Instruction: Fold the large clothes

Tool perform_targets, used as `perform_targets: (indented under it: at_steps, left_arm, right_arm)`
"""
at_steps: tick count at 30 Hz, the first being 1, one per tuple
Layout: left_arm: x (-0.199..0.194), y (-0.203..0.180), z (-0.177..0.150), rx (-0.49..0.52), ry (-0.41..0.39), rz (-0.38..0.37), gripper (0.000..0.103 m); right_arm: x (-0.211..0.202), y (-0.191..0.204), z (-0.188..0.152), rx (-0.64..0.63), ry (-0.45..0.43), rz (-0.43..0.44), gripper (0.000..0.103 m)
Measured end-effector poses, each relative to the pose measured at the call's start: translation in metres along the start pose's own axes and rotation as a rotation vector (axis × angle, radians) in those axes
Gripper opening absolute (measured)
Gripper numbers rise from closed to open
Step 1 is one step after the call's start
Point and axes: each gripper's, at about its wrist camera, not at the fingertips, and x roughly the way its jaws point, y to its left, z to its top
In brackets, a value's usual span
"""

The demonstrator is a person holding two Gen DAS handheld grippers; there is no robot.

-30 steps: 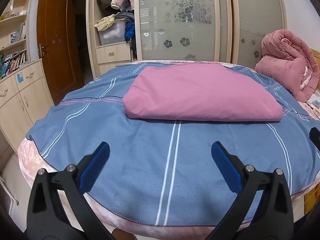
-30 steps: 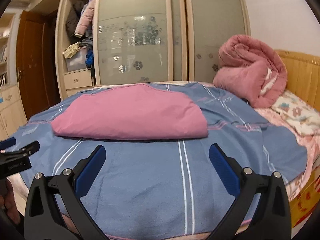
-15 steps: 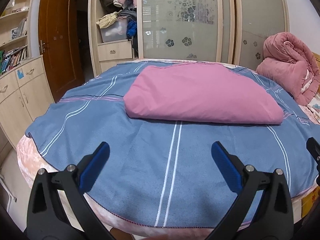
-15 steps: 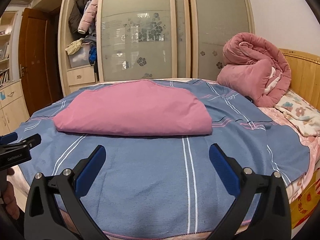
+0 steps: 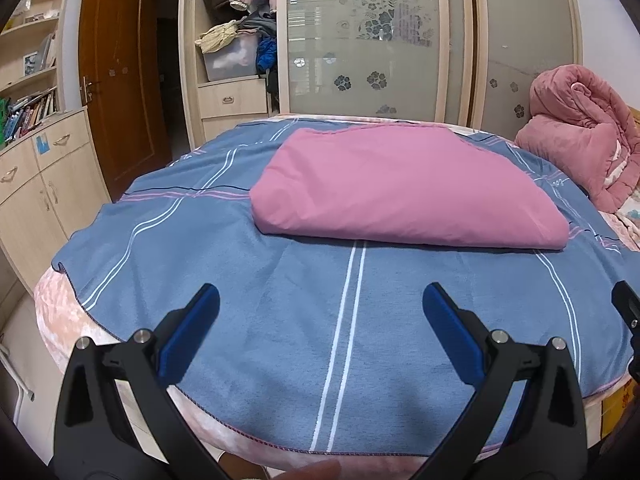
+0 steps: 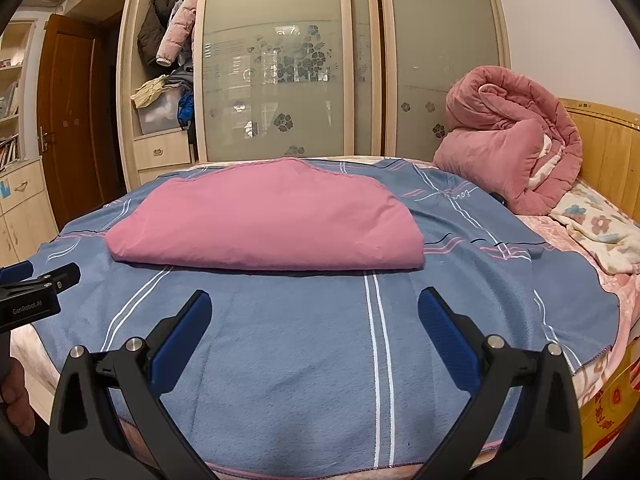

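- Nearest, the left gripper [image 5: 320,312] hangs over the front edge of the bed with its jaws spread wide and nothing between the blue pads; it touches no fabric.
- The right gripper [image 6: 314,316] hovers beside it, equally wide and empty, also clear of the cloth (the tip of the left tool shows at the far left of the right wrist view).
- Under both lies the blue striped blanket [image 5: 280,300], spread flat, its hem draping over the near edge.
- Further back, well apart from both claws, the pink folded cloth [image 5: 400,188] rests on the blanket, already a thick, fairly neat slab.
- Risk, as I judge it: reaching for a near corner of the pink cloth, a wide jaw could scoop the blanket beneath as well, dragging both and spoiling the fold.
- Pinching only the top layer would let the stack slide open when lifted.
- Farthest, a rolled pink quilt [image 6: 516,140] sits by the headboard, before the wardrobe [image 6: 352,60].
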Motion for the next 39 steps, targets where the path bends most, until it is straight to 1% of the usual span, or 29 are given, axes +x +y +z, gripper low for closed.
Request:
perform_targets:
  at_steps: [5, 12, 22, 24, 26, 27, 29, 34, 39]
  left_arm:
    - [0.0014, -0.0029, -0.0002, 0.015, 0.009, -0.002, 0.101]
    - [-0.0015, -0.0040, 0.0018, 0.004, -0.003, -0.033, 0.101]
    - [-0.0024, -0.0049, 0.0028, -0.006, -0.006, -0.046, 0.101]
    - [-0.0025, -0.0045, 0.0026, -0.008, -0.003, -0.040, 0.101]
    - [-0.0022, -0.0046, 0.0006, -0.013, 0.007, -0.009, 0.101]
    - [-0.0016, -0.0041, 0.0005, -0.017, 0.009, -0.010, 0.101]
    - [0.0010, -0.0038, 0.0010, -0.019, 0.029, -0.035, 0.101]
    - [0.0019, -0.0039, 0.0012, -0.009, 0.039, -0.044, 0.101]
    - [0.0016, -0.0030, 0.0013, -0.009, 0.037, -0.026, 0.101]
  right_arm:
    - [0.0003, 0.0013, -0.0005, 0.002, 0.005, 0.000, 0.102]
    - [0.0015, 0.0002, -0.0010, 0.004, 0.009, 0.010, 0.102]
    - [0.0012, -0.0024, -0.0010, 0.010, 0.006, 0.004, 0.102]
    - [0.0015, -0.0028, -0.0013, 0.009, 0.008, 0.006, 0.102]
    - [0.0020, -0.0038, -0.0016, 0.010, 0.009, 0.003, 0.102]
    - [0.0023, -0.0040, -0.0013, 0.011, 0.009, 0.005, 0.102]
    - [0.0027, -0.0038, -0.0014, 0.010, 0.012, 0.008, 0.102]
    - [0.0034, -0.0023, -0.0021, 0.005, 0.015, 0.015, 0.102]
    - [0.0030, -0.0020, -0.0025, 0.006, 0.013, 0.012, 0.102]
